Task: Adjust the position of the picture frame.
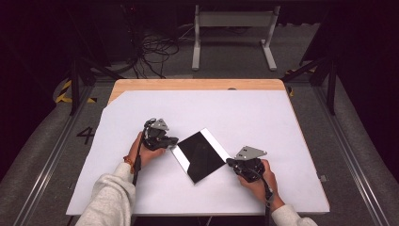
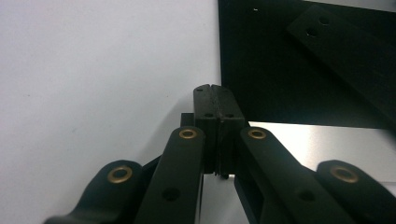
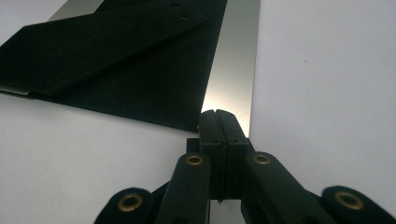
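Shut fingers [image 2: 215,93] touch black square panel [image 1: 201,154], silver-edged, flat.

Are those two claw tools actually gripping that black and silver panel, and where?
Nothing is held. The left gripper and right gripper are shut, empty, with tips at opposite corners of the flat panel.

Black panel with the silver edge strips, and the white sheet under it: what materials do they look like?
Black panel: probably glass or glossy plastic; it mirrors the gripper parts in both gripper views. Silver edge strips: look like brushed metal, with a soft streaked glare. White sheet: matte, likely paper or thin plastic film; no glare, one corner cut off.
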The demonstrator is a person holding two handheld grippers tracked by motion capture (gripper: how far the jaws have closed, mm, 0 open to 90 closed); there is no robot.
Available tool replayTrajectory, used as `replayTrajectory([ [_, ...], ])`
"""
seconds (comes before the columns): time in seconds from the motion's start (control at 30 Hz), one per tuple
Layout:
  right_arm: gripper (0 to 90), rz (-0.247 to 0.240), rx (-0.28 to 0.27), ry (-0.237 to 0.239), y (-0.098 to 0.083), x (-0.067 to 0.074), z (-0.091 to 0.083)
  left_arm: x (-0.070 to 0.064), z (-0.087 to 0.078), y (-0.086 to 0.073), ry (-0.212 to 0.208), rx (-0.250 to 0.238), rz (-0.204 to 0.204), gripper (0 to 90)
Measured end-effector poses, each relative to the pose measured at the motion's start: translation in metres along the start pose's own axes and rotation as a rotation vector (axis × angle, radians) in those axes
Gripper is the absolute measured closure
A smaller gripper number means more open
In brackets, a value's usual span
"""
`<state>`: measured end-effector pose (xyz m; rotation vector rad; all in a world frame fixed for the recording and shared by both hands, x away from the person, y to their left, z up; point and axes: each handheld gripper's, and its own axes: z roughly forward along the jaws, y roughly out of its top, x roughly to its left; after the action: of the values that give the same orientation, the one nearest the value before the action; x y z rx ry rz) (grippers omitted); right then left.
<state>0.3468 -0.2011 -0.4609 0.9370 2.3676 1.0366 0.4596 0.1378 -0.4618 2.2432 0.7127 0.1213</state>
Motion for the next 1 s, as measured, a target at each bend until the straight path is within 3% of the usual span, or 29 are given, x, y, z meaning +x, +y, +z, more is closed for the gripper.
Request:
replayTrajectory([
  [0.47,90.0,0.017,0.005,-0.029,0.007,-0.012,0.009,-0.006,-0.005,-0.002,0.006,0.033,0.005,90.0],
  [0.67,90.0,0.037,0.012,-0.03,0.01,-0.02,0.012,-0.007,-0.007,-0.007,-0.02,0.015,-0.007,90.0],
  [0.83,90.0,0.066,0.006,-0.029,0.011,-0.027,0.014,-0.015,-0.009,-0.01,-0.008,0.027,0.036,90.0],
  [0.93,90.0,0.053,0.003,-0.06,0.012,-0.026,0.016,-0.017,-0.01,-0.01,-0.007,0.036,0.049,90.0],
  [0.97,90.0,0.017,0.005,-0.087,0.012,-0.023,0.016,-0.019,-0.011,-0.01,-0.002,0.042,0.053,90.0],
  [1.0,90.0,0.017,0.005,-0.087,0.012,-0.023,0.016,-0.02,-0.011,-0.009,0.003,0.046,0.058,90.0],
])
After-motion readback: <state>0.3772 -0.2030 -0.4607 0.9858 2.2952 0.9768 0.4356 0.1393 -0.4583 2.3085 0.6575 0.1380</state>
